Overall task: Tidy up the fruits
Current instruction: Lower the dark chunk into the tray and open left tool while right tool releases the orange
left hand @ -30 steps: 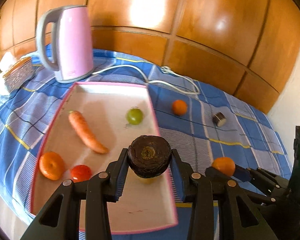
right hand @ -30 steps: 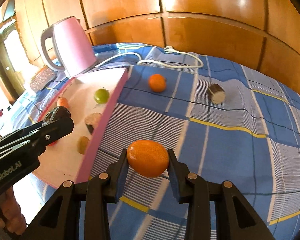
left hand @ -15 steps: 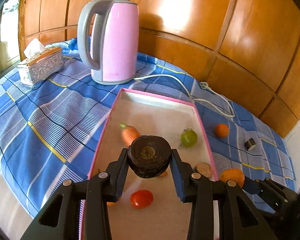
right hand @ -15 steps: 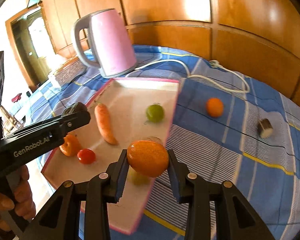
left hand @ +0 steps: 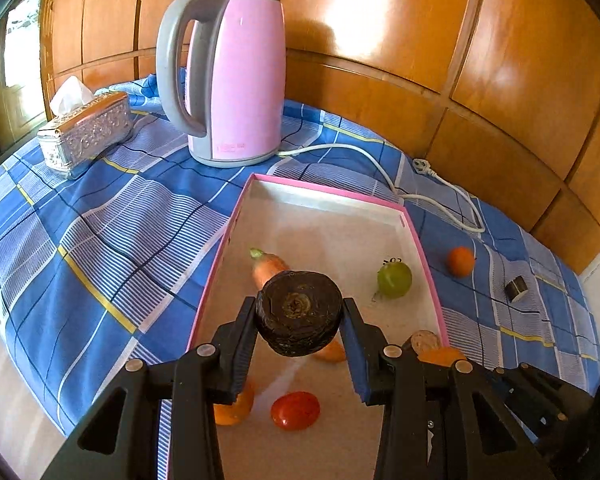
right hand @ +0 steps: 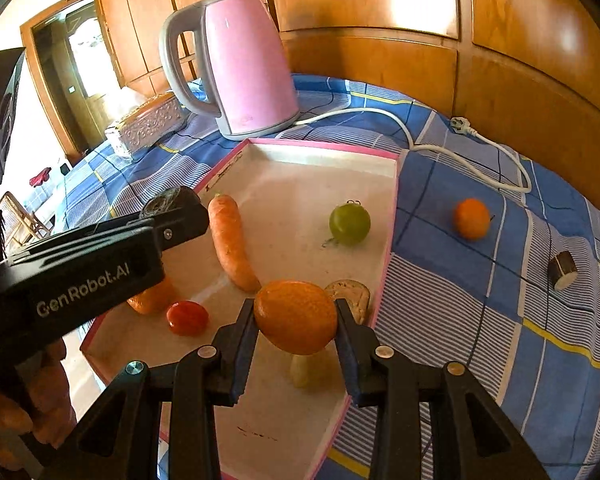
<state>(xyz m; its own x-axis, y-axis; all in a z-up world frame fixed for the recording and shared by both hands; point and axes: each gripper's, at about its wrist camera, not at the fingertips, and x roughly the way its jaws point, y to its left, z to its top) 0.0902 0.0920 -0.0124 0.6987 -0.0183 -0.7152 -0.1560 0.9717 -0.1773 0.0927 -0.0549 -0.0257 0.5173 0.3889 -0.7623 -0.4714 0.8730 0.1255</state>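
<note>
My left gripper [left hand: 299, 316] is shut on a dark brown round fruit [left hand: 299, 312], held above the pink-rimmed tray [left hand: 324, 190]. My right gripper [right hand: 296, 318] is shut on an orange [right hand: 296, 316] over the tray's [right hand: 388, 240] near right part. Lying in the tray are a carrot [right hand: 232, 240], a green fruit [right hand: 349, 224], a red tomato [right hand: 187, 317], another orange [right hand: 152, 300] and a brown cut piece [right hand: 350, 292]. On the cloth to the right sit a small orange [right hand: 471, 218] and a dark cut piece [right hand: 562, 270]. The left gripper [right hand: 168, 216] shows at the left of the right wrist view.
A pink kettle [left hand: 236, 80] stands behind the tray, its white cord [left hand: 432, 184] trailing right along the wooden wall. A silver tissue box [left hand: 84, 134] sits at far left. The blue checked cloth [left hand: 100, 240] covers the table; its edge drops off at the left.
Both grippers have swung left with their fruits, from over the cloth and the tray's right side to over the tray. The kettle and tissue box have come into fuller view.
</note>
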